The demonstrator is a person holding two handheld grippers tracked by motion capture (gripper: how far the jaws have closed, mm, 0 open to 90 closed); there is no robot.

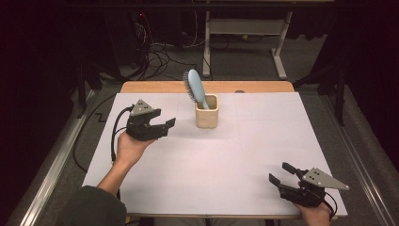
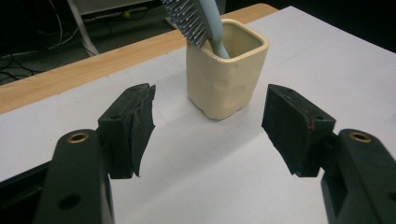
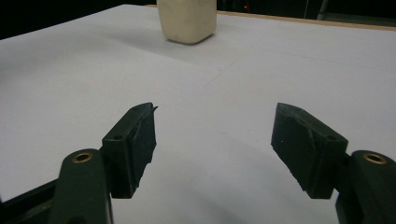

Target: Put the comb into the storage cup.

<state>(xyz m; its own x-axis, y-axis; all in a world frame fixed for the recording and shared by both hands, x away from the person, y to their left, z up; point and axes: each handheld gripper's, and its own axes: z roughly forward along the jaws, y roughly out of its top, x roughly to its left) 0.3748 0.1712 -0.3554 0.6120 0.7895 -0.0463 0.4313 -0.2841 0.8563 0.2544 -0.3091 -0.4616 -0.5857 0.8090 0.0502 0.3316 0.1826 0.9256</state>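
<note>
A cream square cup (image 1: 206, 112) stands upright near the far middle of the white table (image 1: 197, 165). A light blue hairbrush (image 1: 195, 87) stands in it, handle down, bristle head leaning up and to the left. My left gripper (image 1: 170, 123) is held above the table left of the cup, jaws open and empty, pointing at the cup (image 2: 226, 74) and the hairbrush (image 2: 196, 18). My right gripper (image 1: 281, 173) rests near the front right corner, open and empty. Its view shows the cup (image 3: 187, 18) far off across the table.
A wooden strip (image 1: 207, 86) runs along the table's far edge. Beyond it are cables (image 1: 160, 54) on the floor and a white desk frame (image 1: 244, 33). Metal rails (image 1: 47, 179) flank the table on both sides.
</note>
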